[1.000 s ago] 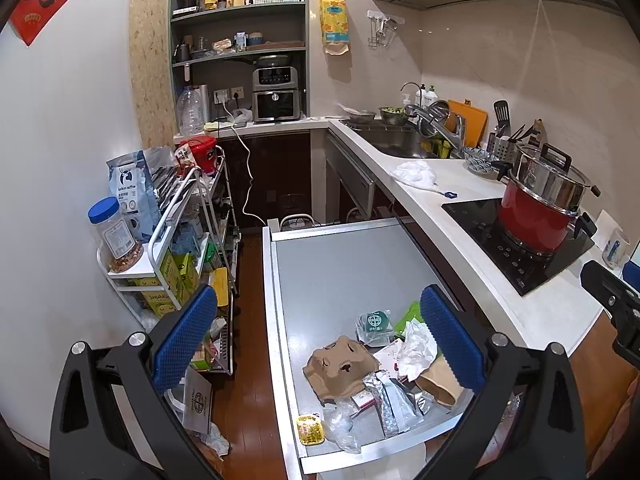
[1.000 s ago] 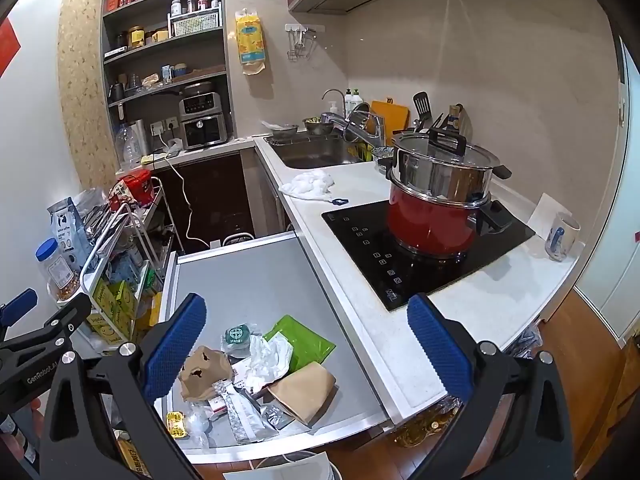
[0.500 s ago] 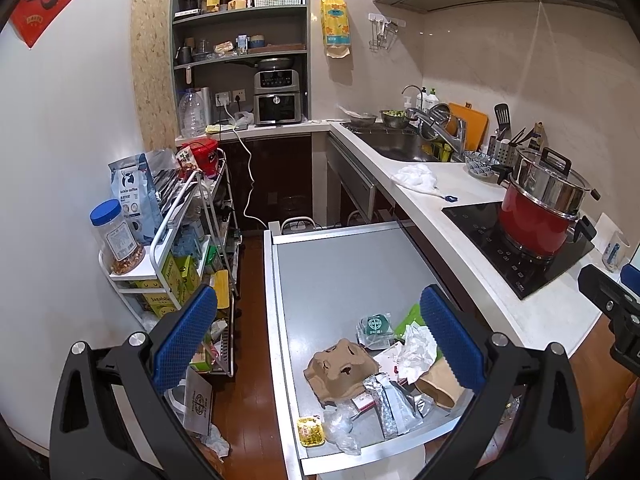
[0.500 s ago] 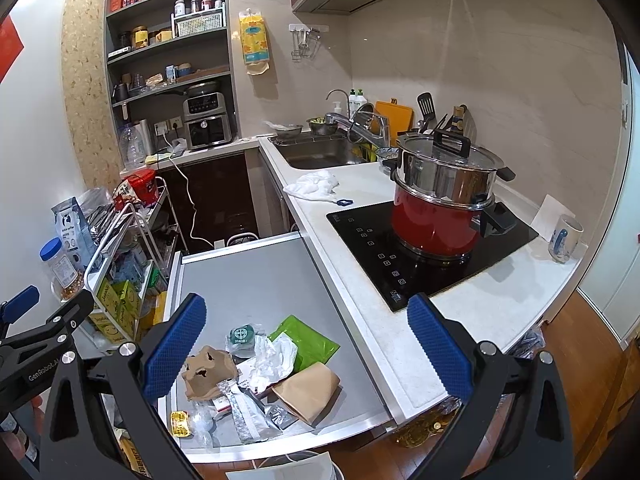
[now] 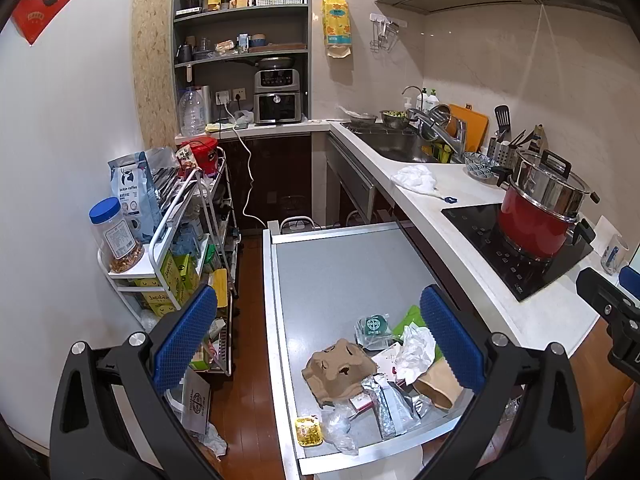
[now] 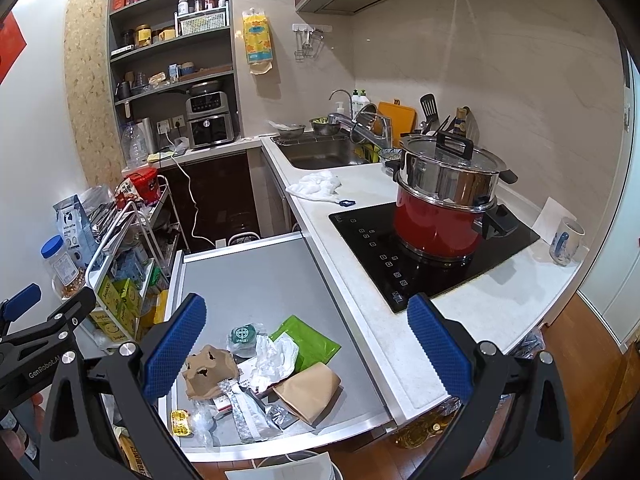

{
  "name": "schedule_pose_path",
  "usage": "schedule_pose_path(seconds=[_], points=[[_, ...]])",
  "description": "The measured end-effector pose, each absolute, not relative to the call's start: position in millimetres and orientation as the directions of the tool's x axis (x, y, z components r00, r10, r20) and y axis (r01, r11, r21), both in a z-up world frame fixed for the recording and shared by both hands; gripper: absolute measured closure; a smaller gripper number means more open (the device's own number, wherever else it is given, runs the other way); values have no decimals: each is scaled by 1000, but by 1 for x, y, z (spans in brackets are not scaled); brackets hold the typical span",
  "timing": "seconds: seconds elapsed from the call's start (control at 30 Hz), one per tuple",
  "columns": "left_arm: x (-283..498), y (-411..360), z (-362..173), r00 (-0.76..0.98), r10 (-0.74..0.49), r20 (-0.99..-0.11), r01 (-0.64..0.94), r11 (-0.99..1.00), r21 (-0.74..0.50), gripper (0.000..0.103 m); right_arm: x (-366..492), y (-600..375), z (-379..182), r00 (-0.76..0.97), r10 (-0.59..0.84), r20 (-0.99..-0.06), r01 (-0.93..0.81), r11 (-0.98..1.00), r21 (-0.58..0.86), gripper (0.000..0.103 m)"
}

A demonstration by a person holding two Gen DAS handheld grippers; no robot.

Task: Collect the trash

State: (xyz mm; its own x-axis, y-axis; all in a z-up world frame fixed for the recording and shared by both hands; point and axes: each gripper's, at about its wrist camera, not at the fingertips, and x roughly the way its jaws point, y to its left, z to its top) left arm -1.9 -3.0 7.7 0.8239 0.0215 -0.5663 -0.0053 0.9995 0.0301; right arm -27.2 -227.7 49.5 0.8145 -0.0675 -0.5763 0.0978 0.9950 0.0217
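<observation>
A pile of trash lies at the near end of a grey table [image 5: 340, 268]: a brown pulp cup carrier [image 5: 338, 370], crumpled white paper [image 5: 416, 352], a brown paper bag [image 6: 310, 390], a green wrapper [image 6: 310, 340], a round green-label packet [image 5: 374, 326], a silver foil pouch [image 5: 390, 404], clear plastic [image 5: 340, 428] and a small yellow sauce packet [image 5: 308, 432]. My left gripper [image 5: 316, 340] is open and empty above the pile. My right gripper [image 6: 306, 350] is open and empty above the same pile.
A white counter [image 6: 360, 216] runs along the right with a black cooktop [image 6: 432, 256], a red pot under a steel steamer [image 6: 444, 200], a white cloth [image 6: 316, 188], a mug [image 6: 566, 240] and a sink [image 6: 324, 152]. A wire cart [image 5: 180, 232] stands left of the table.
Both views have shifted slightly, with the trash pile sitting a little higher in the frames. Both grippers stay open and empty.
</observation>
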Motion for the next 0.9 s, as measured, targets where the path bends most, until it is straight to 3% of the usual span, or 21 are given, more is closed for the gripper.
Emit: schedule_pose_path(seconds=[0.63,0.77,0.9], points=[[-3,-2,10,836,14,-548,-7,1000,15,2,-21,-229,46,805,-33,-592,80,995,53,4],[-1,-2,9,826,16,-563,-11,1000,12,2,-19,-230,42,802,-30,-597,79,995,56,4],[7,3,-6,775,10,-632,-15,1000,-2,2,-17,-229,39,798,-36,-601,79,996,46,4]])
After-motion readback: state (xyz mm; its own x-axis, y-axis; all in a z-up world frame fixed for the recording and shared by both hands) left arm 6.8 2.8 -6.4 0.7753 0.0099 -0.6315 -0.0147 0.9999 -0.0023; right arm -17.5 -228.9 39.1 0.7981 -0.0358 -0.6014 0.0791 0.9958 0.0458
